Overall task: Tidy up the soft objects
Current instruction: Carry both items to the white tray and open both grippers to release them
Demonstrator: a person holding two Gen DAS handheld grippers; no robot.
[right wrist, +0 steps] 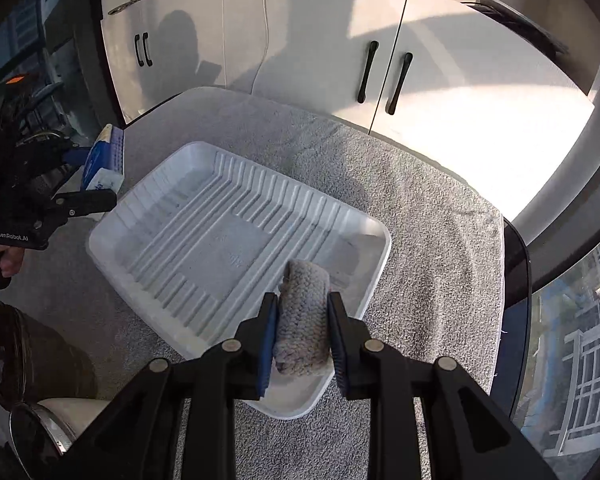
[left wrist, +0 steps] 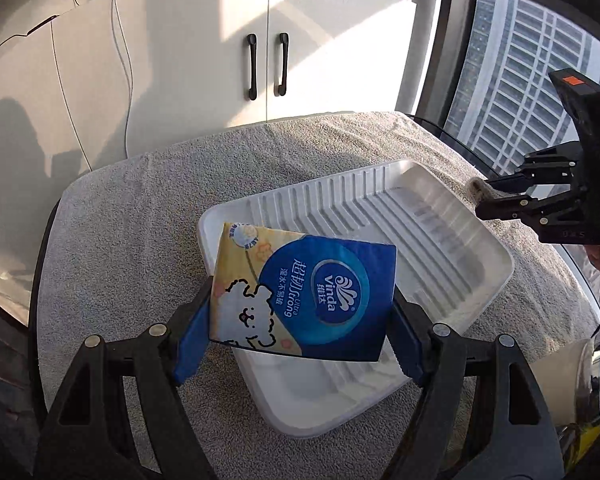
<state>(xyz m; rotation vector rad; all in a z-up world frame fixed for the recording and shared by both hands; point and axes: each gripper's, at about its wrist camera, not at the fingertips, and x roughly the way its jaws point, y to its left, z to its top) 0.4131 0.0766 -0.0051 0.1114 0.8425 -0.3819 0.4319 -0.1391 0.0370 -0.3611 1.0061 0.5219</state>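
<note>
- Fingers of your left gripper (left wrist: 300,332) clamp the blue-yellow tissue pack (left wrist: 300,292); lower it flat into the white ribbed tray (left wrist: 440,240)
- Your right gripper (right wrist: 303,332) pinches the grey knitted roll (right wrist: 302,316); set it alongside

Sunlit white cabinets (left wrist: 268,52) with black handles (left wrist: 253,66) stand behind the bench; a window (left wrist: 532,92) shows high-rise buildings.

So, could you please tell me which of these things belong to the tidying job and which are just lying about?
Job:
- tissue pack, in left claw
- rolled cloth, in right claw
- white tray

Lying about:
- grey towel under the tray
- white cabinets
- cables
</note>
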